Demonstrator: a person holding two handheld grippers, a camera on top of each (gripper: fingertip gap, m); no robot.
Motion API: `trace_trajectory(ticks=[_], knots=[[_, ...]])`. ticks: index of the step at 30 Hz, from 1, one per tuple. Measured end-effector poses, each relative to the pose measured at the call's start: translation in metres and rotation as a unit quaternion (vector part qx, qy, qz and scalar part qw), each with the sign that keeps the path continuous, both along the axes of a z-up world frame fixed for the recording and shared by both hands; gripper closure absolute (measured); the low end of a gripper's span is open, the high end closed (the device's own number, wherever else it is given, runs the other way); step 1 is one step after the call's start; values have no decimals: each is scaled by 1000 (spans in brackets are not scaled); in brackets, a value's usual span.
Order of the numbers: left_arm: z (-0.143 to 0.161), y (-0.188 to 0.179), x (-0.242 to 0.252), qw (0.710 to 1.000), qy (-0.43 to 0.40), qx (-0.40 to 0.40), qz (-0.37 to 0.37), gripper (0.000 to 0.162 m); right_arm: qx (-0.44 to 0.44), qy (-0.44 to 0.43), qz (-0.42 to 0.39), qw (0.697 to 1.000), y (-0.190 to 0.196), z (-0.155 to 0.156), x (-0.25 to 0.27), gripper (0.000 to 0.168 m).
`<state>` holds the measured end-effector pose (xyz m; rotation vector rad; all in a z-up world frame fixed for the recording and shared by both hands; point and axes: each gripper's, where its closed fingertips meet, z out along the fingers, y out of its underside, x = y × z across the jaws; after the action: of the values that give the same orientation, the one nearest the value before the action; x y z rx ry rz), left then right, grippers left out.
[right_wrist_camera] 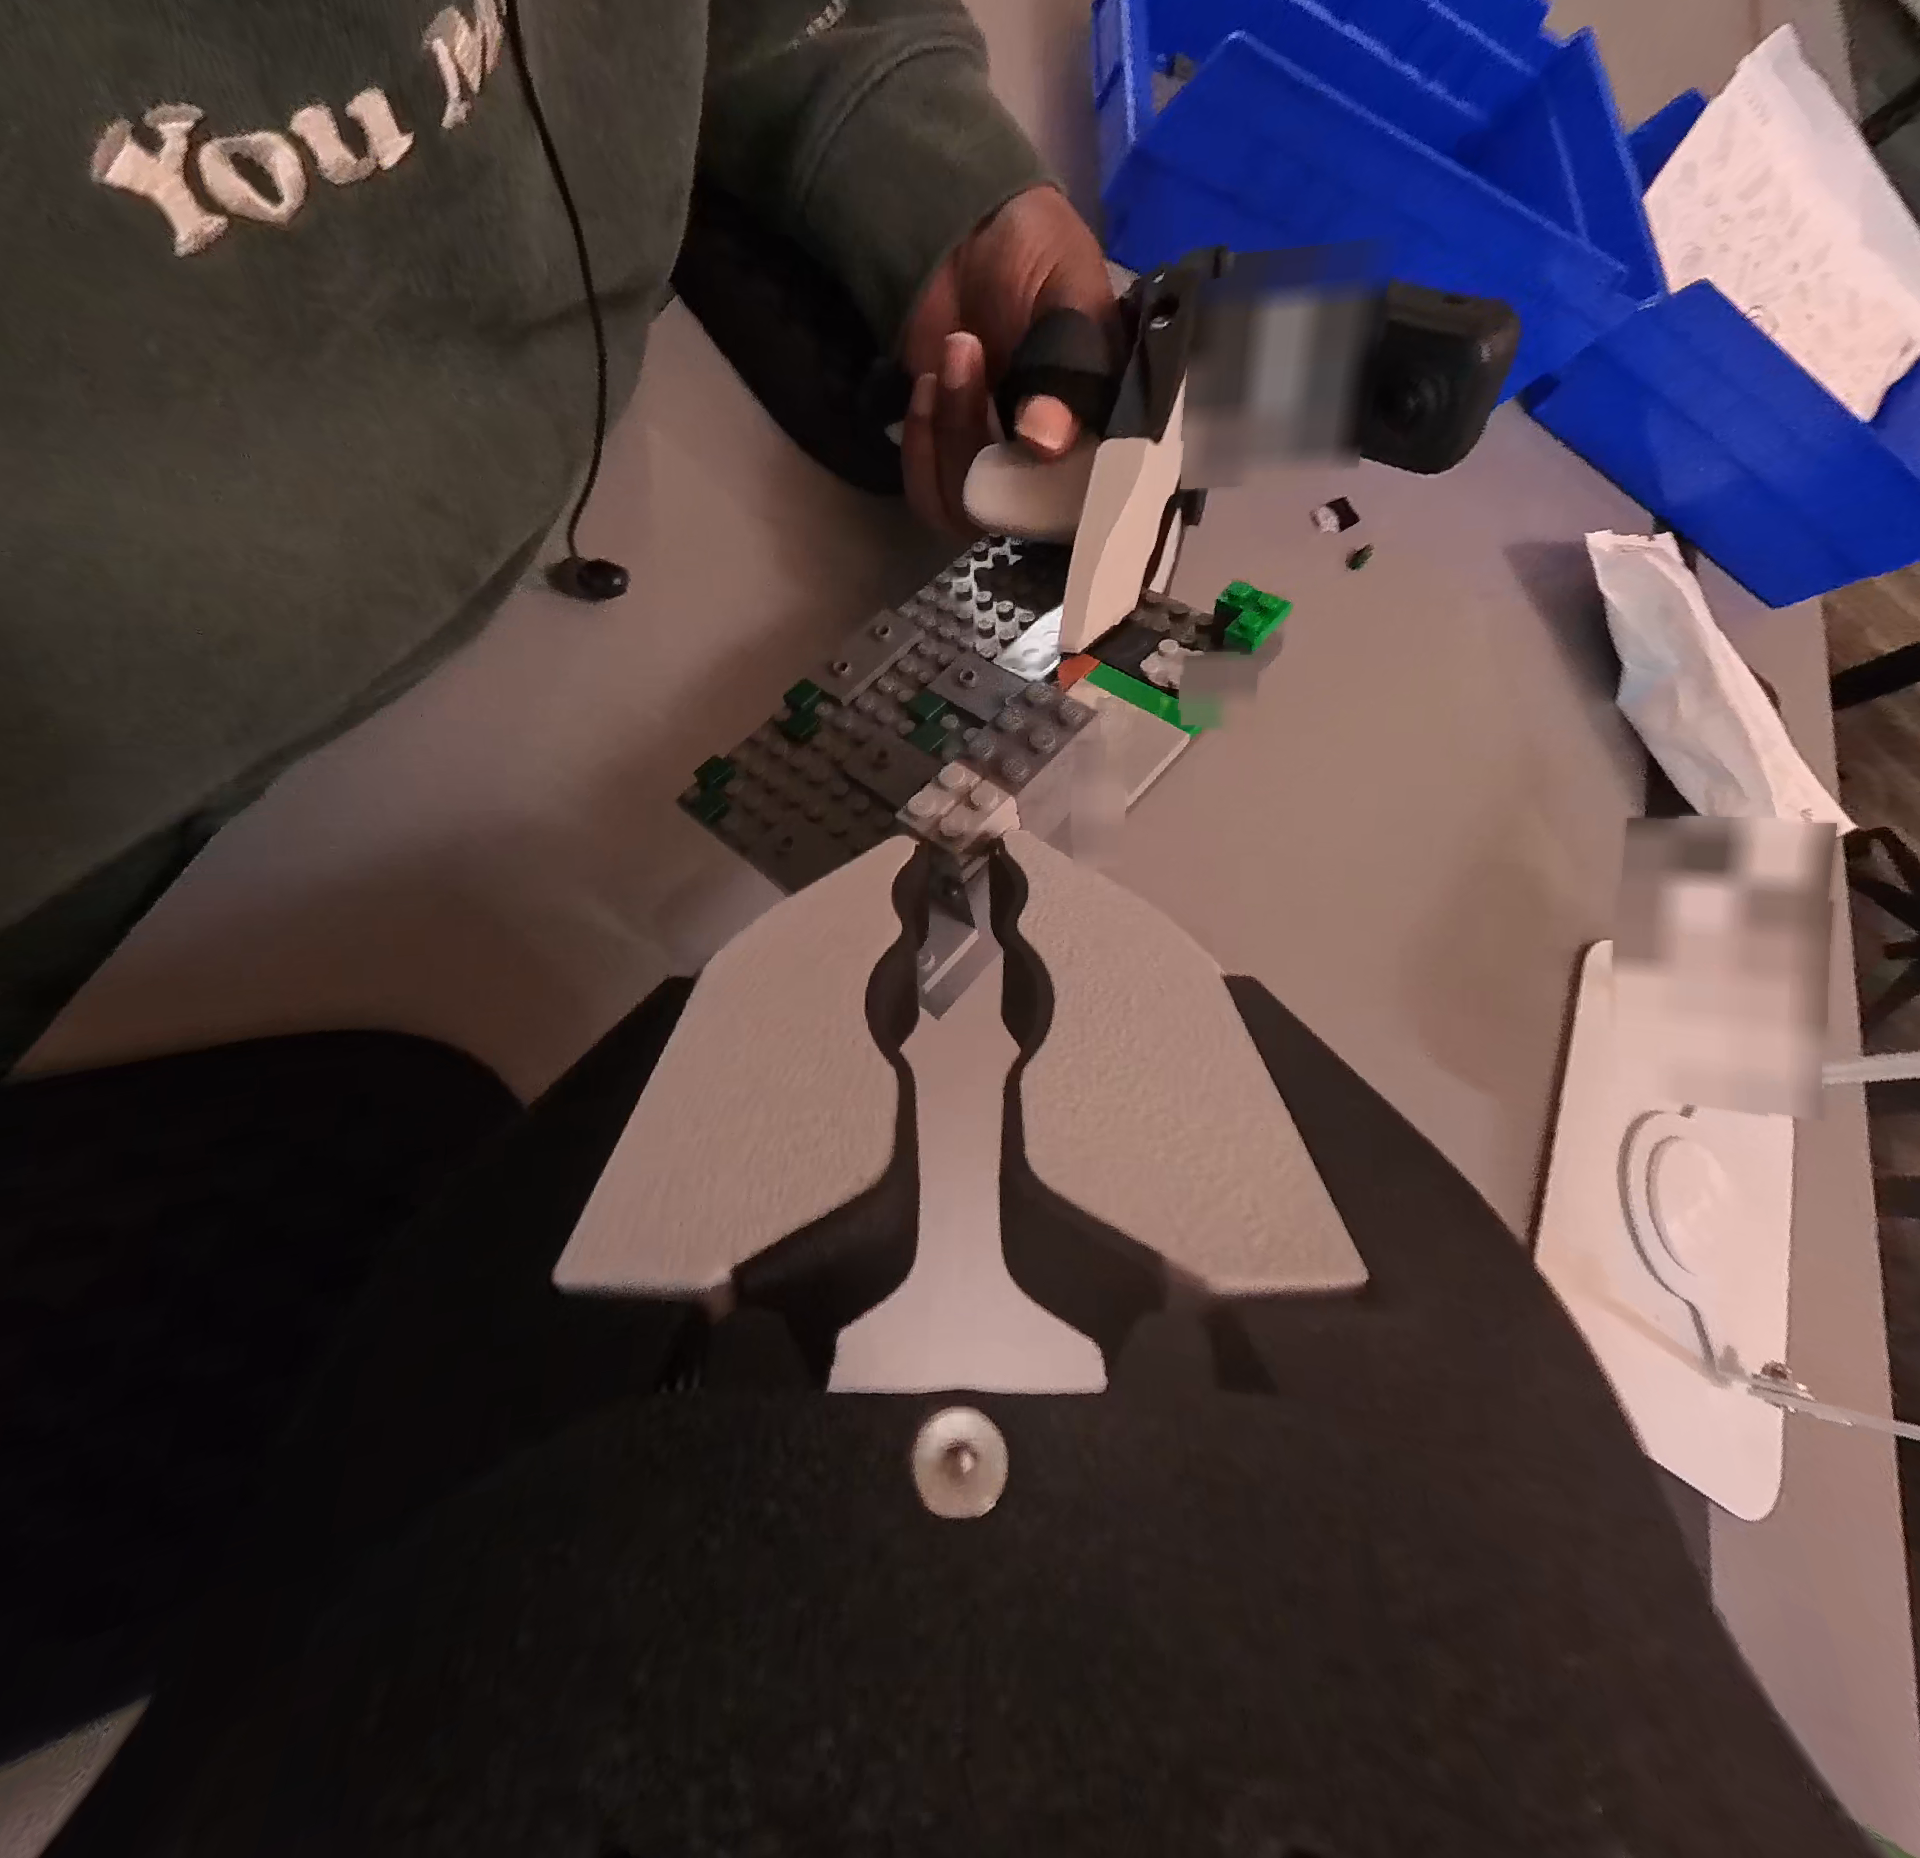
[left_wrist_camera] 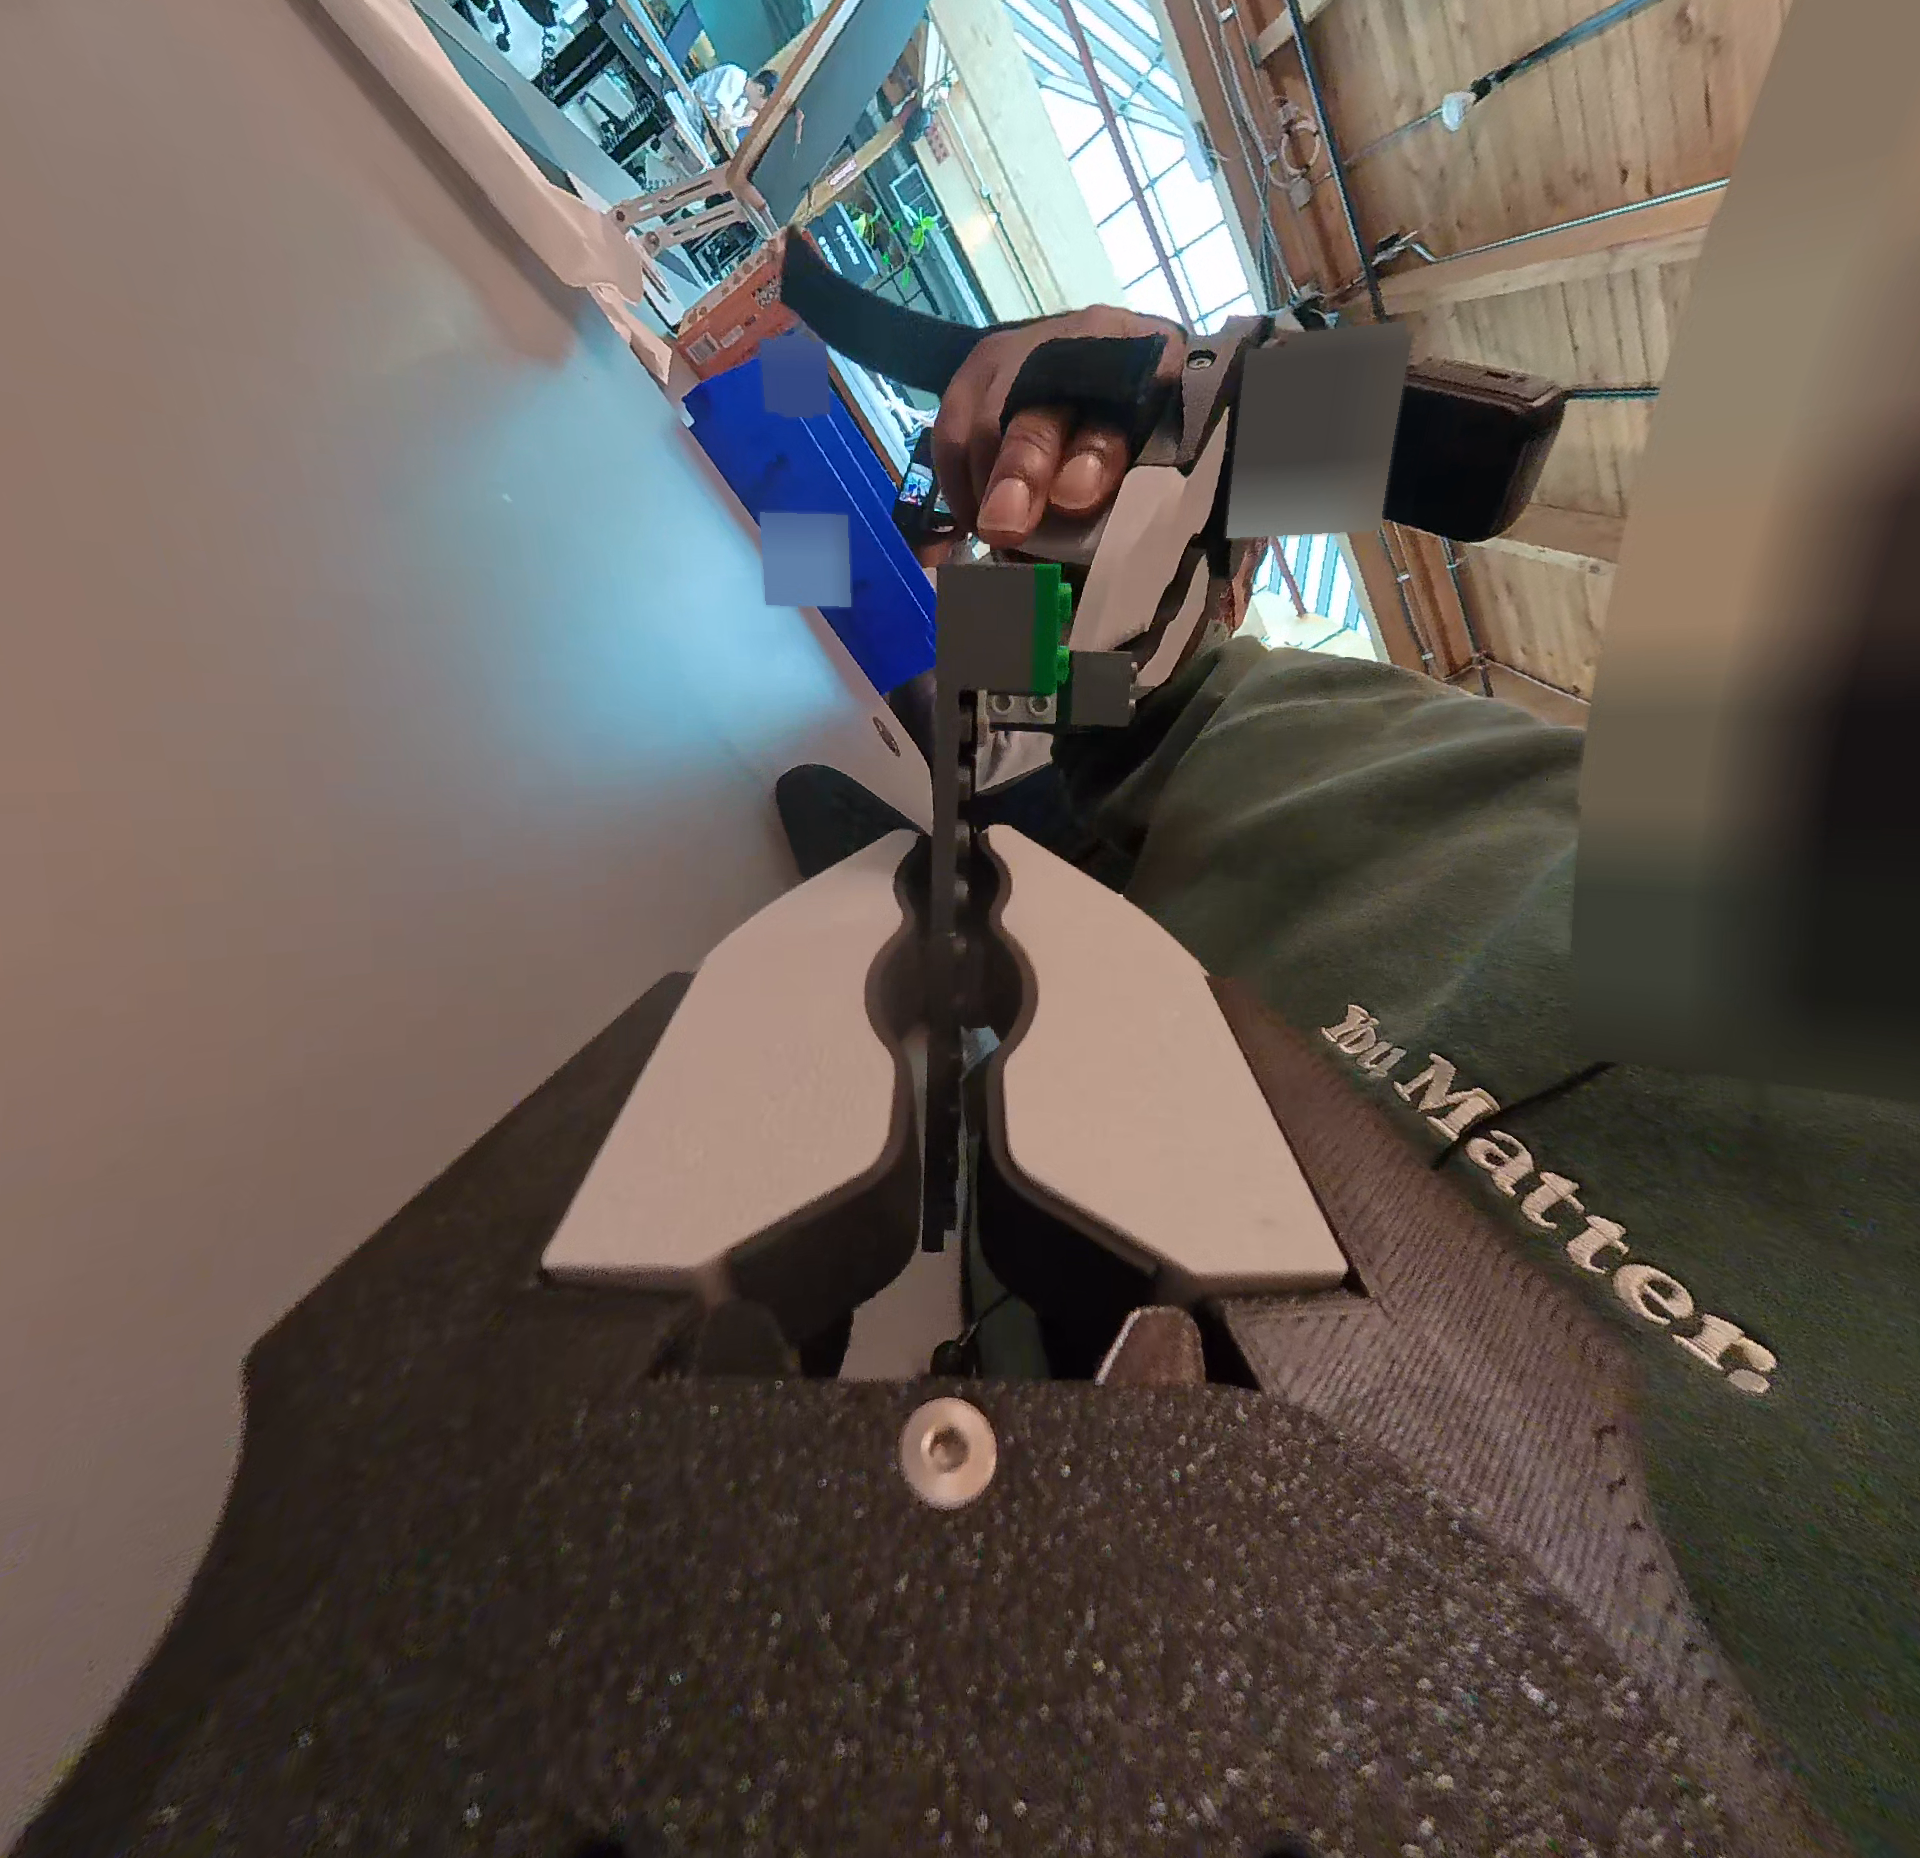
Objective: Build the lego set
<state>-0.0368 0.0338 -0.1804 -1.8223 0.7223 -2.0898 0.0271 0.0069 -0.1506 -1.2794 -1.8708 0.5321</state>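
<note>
Left wrist: our left tool [left_wrist_camera: 951,878] clamps the plate [left_wrist_camera: 943,977] edge-on, off the table [left_wrist_camera: 312,561] | Right wrist: our right tool [right_wrist_camera: 961,863] pinches a grey brick [right_wrist_camera: 954,961] at the plate's corner | We judge it light, stiff, snap-apart; grip edges.

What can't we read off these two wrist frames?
- Left wrist view: the lego build is edge-on between the left tongs, so its stud layout is hidden.
- Right wrist view: the right tongs cover most of the light grey piece; seating unclear.
- Right wrist view: a mosaic patch blurs the build's far corner beside the green plate.
- Right wrist view: loose bits on the table are too small to identify.
</note>
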Motion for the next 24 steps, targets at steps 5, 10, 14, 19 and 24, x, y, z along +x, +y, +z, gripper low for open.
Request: trace_trajectory(ticks=[5,10,14,19,24], knots=[[-1,-1,0,1000,5,2,0,155,-14,-25,17,999,-2,-3,1,158],[-5,0,1,1000,15,2,1,155,-52,-32,26,998,-2,-7,2,158],[-7,1,1,1000,18,1,3,155,-81,-32,30,996,-1,-9,2,157],[-11,3,3,1000,31,4,7,155,-111,-43,30,992,0,-14,4,155],[-15,5,3,999,44,10,15,155,-125,-50,17,991,3,-20,5,156]])
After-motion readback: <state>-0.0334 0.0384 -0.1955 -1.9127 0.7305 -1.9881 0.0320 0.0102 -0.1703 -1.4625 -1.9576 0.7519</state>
